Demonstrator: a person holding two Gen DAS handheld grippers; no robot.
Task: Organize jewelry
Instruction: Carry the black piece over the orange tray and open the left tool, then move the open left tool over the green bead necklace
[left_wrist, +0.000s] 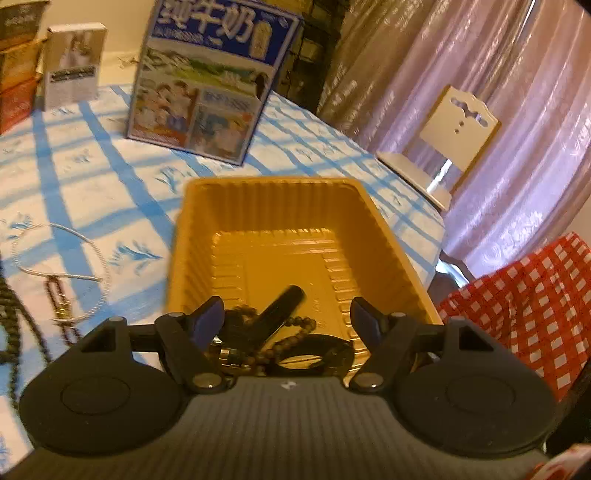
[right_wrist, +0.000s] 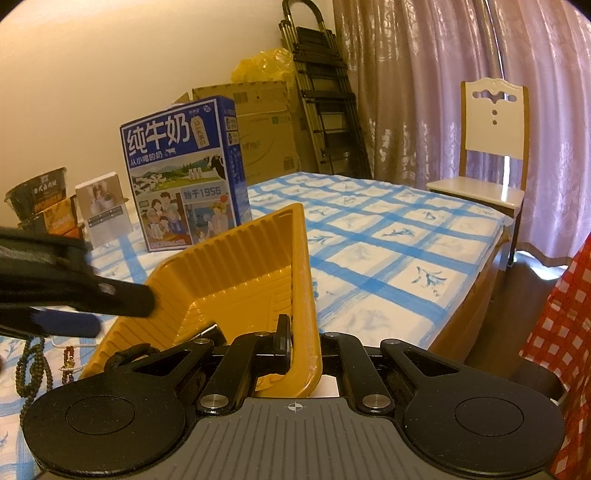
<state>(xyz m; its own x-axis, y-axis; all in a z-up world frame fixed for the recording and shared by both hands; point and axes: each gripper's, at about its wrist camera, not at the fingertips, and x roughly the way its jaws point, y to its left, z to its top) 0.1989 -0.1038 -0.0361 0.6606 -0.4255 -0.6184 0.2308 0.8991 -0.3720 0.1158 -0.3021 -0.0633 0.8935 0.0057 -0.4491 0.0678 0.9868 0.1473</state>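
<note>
Tray: my right gripper (right_wrist: 301, 350) is clamped on the near rim of the yellow tray (right_wrist: 236, 266), tilting it up.
Left gripper (left_wrist: 286, 317): I hold it wide apart, empty, above bead strings (left_wrist: 291, 339) inside the tray.
Surface: blue-checked cloth (right_wrist: 388, 236); 1 milk carton (right_wrist: 184, 173) behind.
Room: chair (right_wrist: 491, 147), curtains (right_wrist: 424, 74).
</note>
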